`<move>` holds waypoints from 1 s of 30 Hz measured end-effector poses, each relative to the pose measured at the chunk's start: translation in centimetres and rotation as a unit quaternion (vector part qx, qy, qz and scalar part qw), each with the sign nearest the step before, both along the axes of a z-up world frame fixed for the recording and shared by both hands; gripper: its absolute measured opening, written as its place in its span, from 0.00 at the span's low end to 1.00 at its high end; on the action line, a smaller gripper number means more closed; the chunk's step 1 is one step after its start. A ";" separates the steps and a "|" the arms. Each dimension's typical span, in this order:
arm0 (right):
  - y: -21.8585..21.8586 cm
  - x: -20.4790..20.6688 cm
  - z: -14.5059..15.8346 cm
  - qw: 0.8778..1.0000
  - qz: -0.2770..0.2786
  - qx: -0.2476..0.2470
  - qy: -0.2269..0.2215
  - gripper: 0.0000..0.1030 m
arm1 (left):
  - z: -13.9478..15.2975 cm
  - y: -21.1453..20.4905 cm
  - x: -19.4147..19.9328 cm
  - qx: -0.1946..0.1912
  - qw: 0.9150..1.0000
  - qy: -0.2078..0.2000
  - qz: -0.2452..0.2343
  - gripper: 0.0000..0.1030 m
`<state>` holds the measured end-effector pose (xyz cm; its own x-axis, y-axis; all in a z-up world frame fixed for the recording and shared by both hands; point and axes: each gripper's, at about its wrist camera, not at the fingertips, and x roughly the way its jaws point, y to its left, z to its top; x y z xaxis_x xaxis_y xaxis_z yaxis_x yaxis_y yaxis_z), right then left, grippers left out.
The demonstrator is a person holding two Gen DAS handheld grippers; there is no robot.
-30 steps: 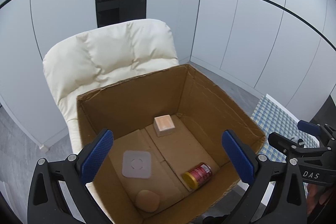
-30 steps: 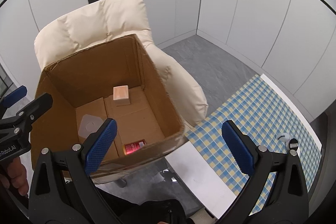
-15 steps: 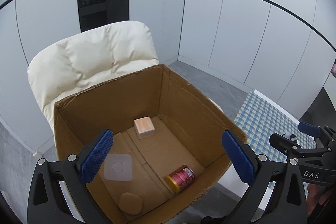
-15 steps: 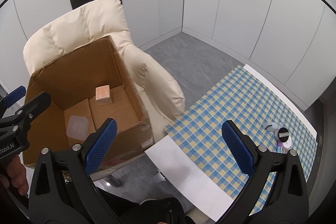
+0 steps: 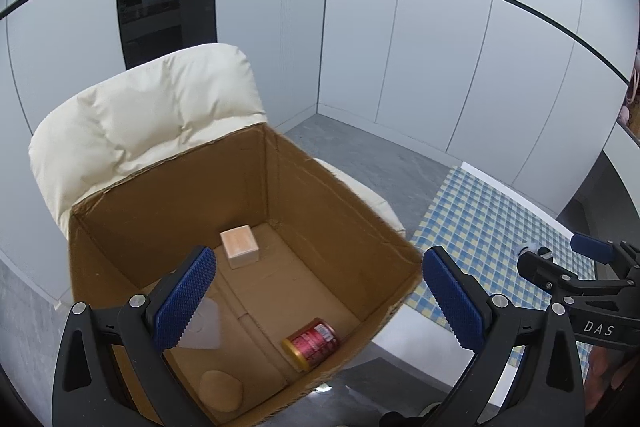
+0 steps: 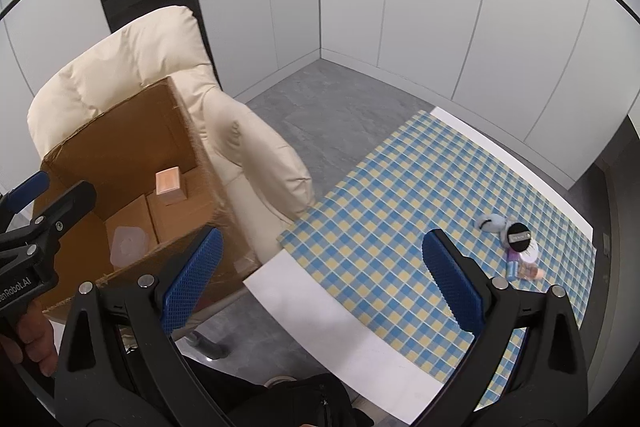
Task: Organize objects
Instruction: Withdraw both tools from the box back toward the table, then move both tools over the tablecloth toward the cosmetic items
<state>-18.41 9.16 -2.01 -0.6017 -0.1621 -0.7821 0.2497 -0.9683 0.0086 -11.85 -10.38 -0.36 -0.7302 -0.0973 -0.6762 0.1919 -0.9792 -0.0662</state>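
Since a second ago both grippers have swung right, box sliding left in each view, checked cloth and small items now in the right view. Left gripper (image 5: 318, 301) jaws wide open, holding nothing, hovering over the open cardboard box (image 5: 332, 211). Between and below its jaws on the box floor: red can (image 5: 314, 343) lying on its side, small wooden block (image 5: 240, 245) near the back wall, clear square lid (image 5: 202, 323) partly behind the left pad, tan round piece (image 5: 220, 391) at the near edge. Box sits on a cream chair (image 5: 140, 115). Right gripper (image 6: 318, 283) jaws wide open, empty, above the desk (image 6: 320, 315) with blue-yellow checked cloth (image 6: 400, 211). Cluster of small items (image 6: 514, 241) lies on the cloth just beyond the right pad, well apart from the box.
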 end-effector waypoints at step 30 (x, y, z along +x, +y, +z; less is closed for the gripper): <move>11.0 1.0 0.1 0.995 -0.095 0.007 0.002 0.98 | -0.4 9.4 -3.0 0.008 0.996 -0.008 -0.084 1.00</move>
